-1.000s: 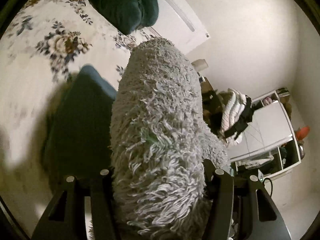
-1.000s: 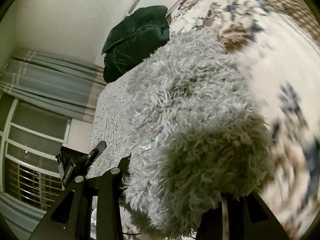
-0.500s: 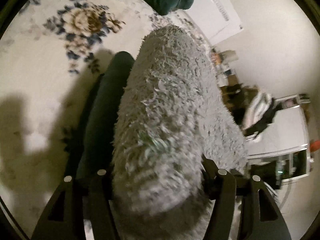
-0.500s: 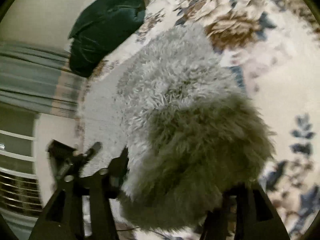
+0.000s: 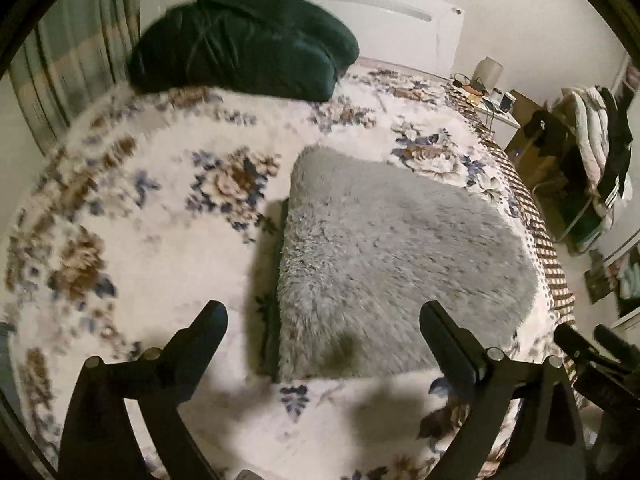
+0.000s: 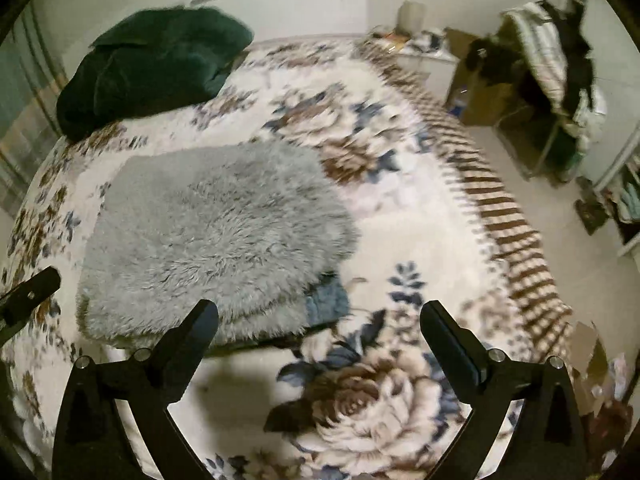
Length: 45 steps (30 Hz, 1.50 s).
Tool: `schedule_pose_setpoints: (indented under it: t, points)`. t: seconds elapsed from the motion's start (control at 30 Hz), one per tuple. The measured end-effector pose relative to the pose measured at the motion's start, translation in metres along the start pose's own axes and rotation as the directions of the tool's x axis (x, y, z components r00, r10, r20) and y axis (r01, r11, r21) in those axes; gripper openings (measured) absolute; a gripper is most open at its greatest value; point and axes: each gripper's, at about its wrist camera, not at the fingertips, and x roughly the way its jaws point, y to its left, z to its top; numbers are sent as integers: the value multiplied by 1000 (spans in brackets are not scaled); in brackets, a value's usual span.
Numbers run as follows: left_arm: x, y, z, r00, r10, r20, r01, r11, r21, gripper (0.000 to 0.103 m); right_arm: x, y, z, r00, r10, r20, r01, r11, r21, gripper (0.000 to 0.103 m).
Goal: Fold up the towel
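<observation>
The shaggy grey towel lies folded flat on the floral bedspread, its dark teal underside showing along the left edge. My left gripper hovers open above the towel's near edge, holding nothing. In the right wrist view the same towel sits left of centre, with a teal corner poking out at its near right. My right gripper is open over the bedspread just in front of that corner, empty. The other gripper's tip shows at each view's edge.
A dark green pillow rests at the head of the bed by the curtain. A brown checked border marks the bed's right side, with floor beyond. Boxes, a laundry rack with clothes and shelves stand at the far right.
Both grippers have let go of the towel and opened. They have pulled back and up, and the towel now lies folded on the bed instead of hanging between the fingers.
</observation>
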Motion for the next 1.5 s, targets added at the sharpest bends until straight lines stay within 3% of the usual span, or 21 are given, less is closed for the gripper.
schedule_pose_setpoints:
  t: [0.13,0.43,0.7,0.93,1.27,1.5]
  points:
    - [-41,-8,-7,998,40,52,-41,999,27,99,-60,-9,-10,998,-24,62,25,1000,-3,103]
    - [-171,-33,-42,991,52,124,-56,998,29,99,-212,-35,-42,987,29,157,-24,999,-33,103]
    - [-292,-57,-84,977,64,202,-71,997,27,99,-364,-67,-90,965,89,247,-74,995,-70,103]
    - [-375,-78,-127,967,77,244,-88,996,33,99,-474,-93,-134,937,127,326,-93,989,-117,103]
    - [-436,-88,-159,955,94,282,-100,995,5,99,-572,-119,-173,921,153,359,-112,985,-132,103]
    - [-445,-87,-163,950,117,291,-129,991,21,102,-590,-115,-177,919,148,366,-105,985,-135,103]
